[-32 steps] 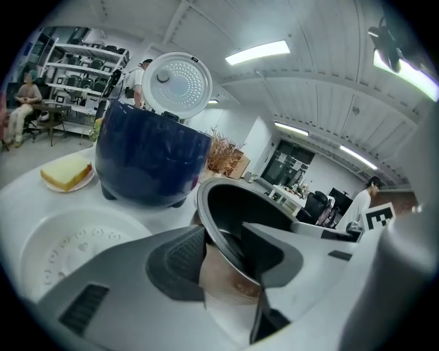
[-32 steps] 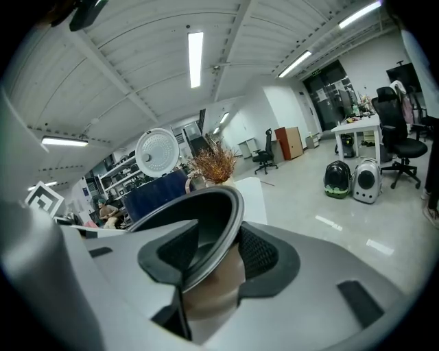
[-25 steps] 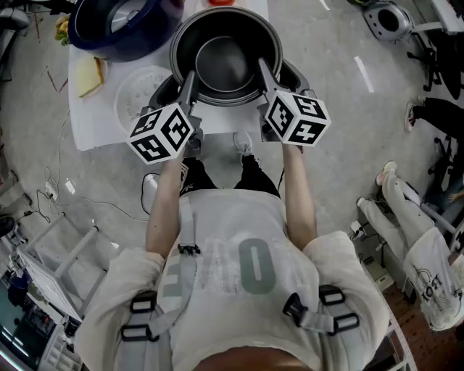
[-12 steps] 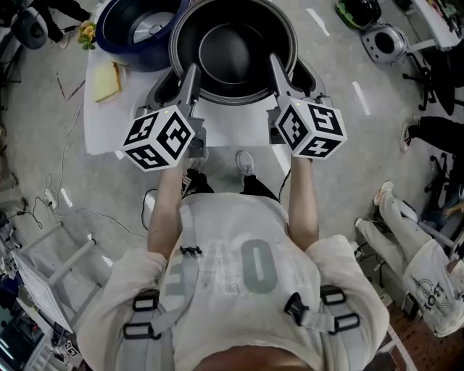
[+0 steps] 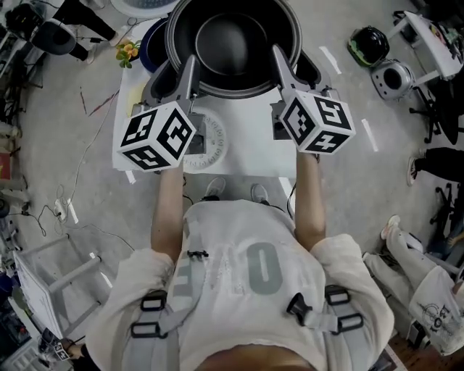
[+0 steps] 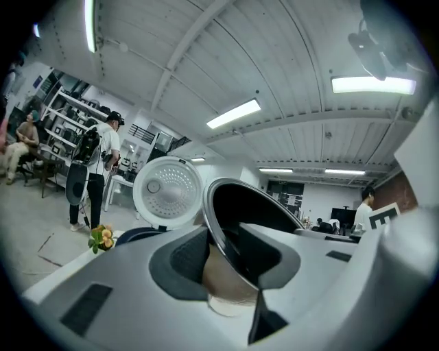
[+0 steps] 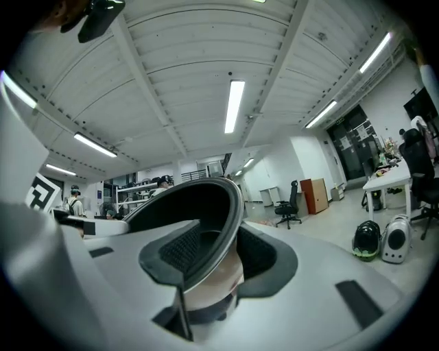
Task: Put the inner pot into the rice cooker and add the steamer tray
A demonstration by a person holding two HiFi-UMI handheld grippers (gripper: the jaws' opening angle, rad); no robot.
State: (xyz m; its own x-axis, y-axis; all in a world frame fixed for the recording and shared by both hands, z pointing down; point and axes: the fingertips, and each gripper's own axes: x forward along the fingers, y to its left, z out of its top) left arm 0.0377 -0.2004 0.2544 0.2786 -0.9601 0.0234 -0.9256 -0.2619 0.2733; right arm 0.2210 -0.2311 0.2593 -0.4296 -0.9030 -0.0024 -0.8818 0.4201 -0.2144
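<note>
A grey floor [image 5: 65,145] strewn with cables fills the head view, and a white table [image 5: 250,156] stands on it. At the top of that view we see the dark inner pot [image 5: 230,40], carried between the two grippers and not set inside the cooker. The left gripper [image 5: 190,71] is clamped on the pot's left rim and the right gripper [image 5: 281,64] on its right rim. The dark blue rice cooker [image 5: 154,45] shows just left of the pot, partly covered by it, with its white lid [image 5: 141,6] open. The white perforated steamer tray [image 5: 210,141] lies flat on the table, nearer to us than the pot and between the two marker cubes. A small bunch of flowers [image 5: 127,51] lies left of the pot, and a helmet [image 5: 370,45] sits on the floor well to the pot's right.

In the left gripper view we find a white ceiling [image 6: 274,62] with strip lights overhead. The jaws press on the pot's wall, one pad inside and one outside, with the rim rising between them. The cooker's open lid stands just left of the pot and beyond it. A standing person [image 6: 103,164] is well to the pot's left.

In the right gripper view the same ceiling spans above. These jaws grasp the pot's wall in the same way. An office chair [image 7: 288,206] stands far behind the pot, to its right.
</note>
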